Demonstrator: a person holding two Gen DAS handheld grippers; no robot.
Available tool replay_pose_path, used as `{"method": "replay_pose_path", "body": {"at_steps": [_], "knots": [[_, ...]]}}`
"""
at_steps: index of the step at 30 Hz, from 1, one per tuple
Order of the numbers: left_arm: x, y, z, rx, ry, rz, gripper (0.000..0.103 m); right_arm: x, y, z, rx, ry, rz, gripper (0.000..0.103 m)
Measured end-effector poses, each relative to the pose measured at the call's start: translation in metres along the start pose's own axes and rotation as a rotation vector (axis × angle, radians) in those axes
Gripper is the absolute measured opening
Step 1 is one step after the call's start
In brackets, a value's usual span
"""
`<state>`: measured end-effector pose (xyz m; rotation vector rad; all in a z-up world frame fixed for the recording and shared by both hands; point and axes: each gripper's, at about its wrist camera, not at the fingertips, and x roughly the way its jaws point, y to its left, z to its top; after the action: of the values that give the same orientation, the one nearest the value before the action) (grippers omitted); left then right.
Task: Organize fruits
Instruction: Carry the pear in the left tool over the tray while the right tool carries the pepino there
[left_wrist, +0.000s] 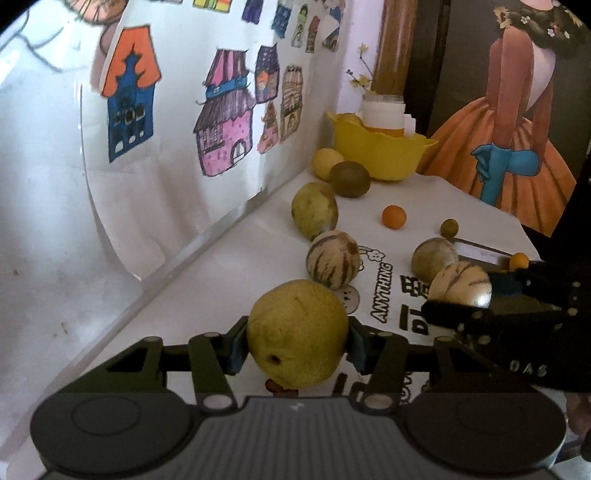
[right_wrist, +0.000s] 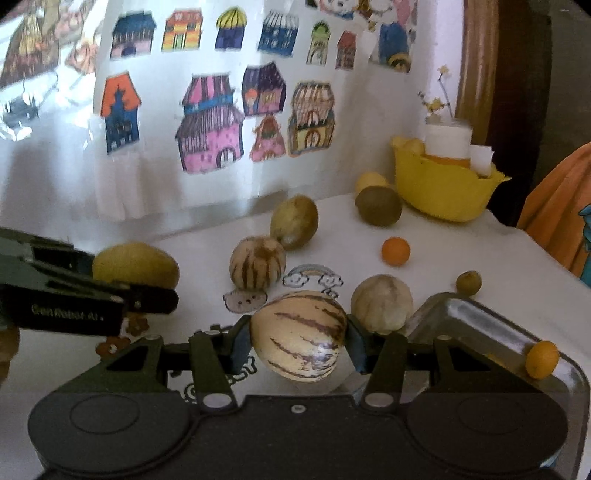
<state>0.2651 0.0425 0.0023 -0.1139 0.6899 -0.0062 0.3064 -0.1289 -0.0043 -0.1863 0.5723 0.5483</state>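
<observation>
Left gripper (left_wrist: 297, 338) clamped on a yellow-green pear (left_wrist: 297, 334), lifted off the white table (left_wrist: 229, 258); right gripper (right_wrist: 299, 338) clamped on a purple-streaked cream melon (right_wrist: 300, 334), just left of the metal tray (right_wrist: 480, 325)

Relative to the yellow bowl (left_wrist: 380, 151) at the far corner:
- touching or nearly touching its near-left side, a pale yellow fruit (left_wrist: 327, 162) and a brown kiwi-like fruit (left_wrist: 349, 179)
- nearer along the wall, a green pear (left_wrist: 314, 210), then a striped melon (left_wrist: 332, 258)
- in front, apart, a small orange fruit (left_wrist: 393, 216) and a small olive-green fruit (left_wrist: 449, 228)
- nearer still, a tan round fruit (left_wrist: 434, 258) beside the tray
- on the tray rim, a small orange kumquat (right_wrist: 542, 359)
- inside the bowl, a white jar (left_wrist: 382, 110) and a yellow fruit
</observation>
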Motion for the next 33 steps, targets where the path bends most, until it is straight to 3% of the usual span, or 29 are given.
{"method": "replay_pose_path", "body": {"at_steps": [9,21,33], "knots": [[-0.007,-0.036,0.006,0.015,-0.026,-0.051,0.057,-0.038,-0.036,-0.007,0.008,-0.016,-0.091,0.054],[0.009,-0.114,0.01,0.082,-0.026,-0.206,0.058,-0.071,-0.12,-0.039,0.109,0.001,-0.258,0.054],[0.031,-0.161,-0.002,0.162,0.027,-0.28,0.058,-0.067,-0.157,-0.05,0.139,0.019,-0.267,0.054]]}}
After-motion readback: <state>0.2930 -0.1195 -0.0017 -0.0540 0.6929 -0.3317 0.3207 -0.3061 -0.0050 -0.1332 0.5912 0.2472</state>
